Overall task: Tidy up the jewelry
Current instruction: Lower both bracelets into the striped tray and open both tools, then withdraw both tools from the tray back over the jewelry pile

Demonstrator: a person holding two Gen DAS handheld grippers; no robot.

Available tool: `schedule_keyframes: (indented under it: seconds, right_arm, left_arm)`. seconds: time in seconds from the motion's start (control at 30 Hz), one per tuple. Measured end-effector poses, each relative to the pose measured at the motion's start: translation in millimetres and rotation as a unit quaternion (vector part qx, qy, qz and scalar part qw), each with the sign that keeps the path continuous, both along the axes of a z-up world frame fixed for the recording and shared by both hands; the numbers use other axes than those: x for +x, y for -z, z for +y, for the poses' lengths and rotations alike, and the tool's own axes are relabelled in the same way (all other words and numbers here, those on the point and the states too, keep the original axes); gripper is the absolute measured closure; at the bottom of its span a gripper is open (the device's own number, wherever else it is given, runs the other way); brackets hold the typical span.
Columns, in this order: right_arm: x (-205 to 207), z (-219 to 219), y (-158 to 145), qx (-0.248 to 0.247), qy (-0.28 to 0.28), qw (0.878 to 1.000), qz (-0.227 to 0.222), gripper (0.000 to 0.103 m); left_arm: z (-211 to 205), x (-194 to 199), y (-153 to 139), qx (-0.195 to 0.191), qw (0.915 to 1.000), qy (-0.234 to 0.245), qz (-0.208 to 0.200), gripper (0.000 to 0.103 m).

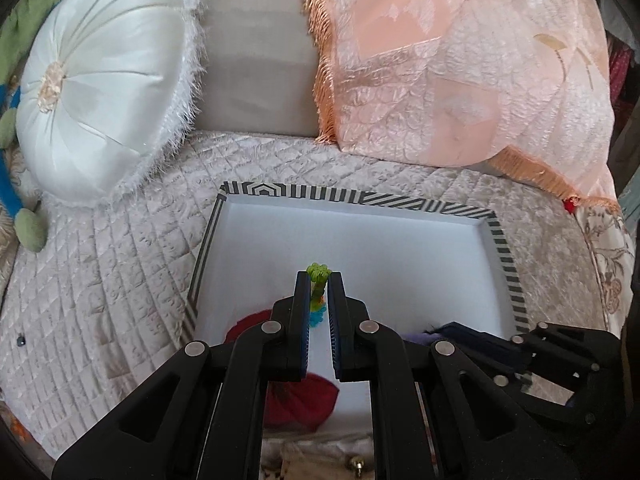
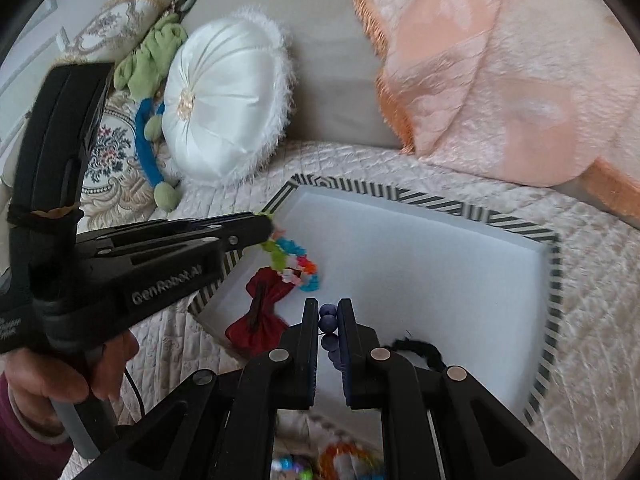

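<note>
left gripper [image 1: 319, 280] clamps the multicolour bracelet [image 2: 294, 266] over the tray [image 2: 554, 264] at 10 o'clock | your right gripper [image 2: 328, 312] pinches purple beads [image 2: 328, 322] at 6, so both drop inside

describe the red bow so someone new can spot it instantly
Find the white tray with the striped rim on the quilted sofa seat. In its near left corner lies the red bow, a dark red fabric piece with a dark clip across its middle. The multicoloured bead strand beside it hangs from the left gripper; the bow lies flat.
</note>
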State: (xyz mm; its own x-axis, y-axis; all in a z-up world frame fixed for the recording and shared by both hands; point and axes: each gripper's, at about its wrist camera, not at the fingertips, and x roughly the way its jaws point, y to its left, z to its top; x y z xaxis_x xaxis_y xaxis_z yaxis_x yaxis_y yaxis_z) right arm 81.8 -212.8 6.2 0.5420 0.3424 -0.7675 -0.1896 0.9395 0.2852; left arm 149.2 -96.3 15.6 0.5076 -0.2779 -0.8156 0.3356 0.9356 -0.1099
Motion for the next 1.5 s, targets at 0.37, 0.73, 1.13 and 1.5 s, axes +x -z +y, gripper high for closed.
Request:
schedule_keyframes:
  seconds: [0.37,0.73,1.13,1.5]
  right_arm:
    - [36.4,-44.7,44.4,-0.03,0.072,0.996,0.039,0.094]
    - [25.6,-69.7,56.9,-0.025,0.112,0.992,0.062,0.067]
    - [-54.6,-51.7,5.0,-0.026,0.104,0.994,0.014,0.063]
    - [-133.2,-30.6,-17.8,-0.032,0.102,0.994,-0.017,0.062]
  left_arm:
    - [18.9,27.8,44.5,0.015,0.9983,-0.042,0.038,0.096]
    - [28.1,12.2,47.2,-0.002,0.9982,-0.051,0.032,0.056]
    - [44.6,-52.6,16.9,-0.007,0.9979,-0.063,0.012,0.056]
    - [44.6,-134.4,-12.4,0.014,0.9981,-0.049,-0.034,0.056]
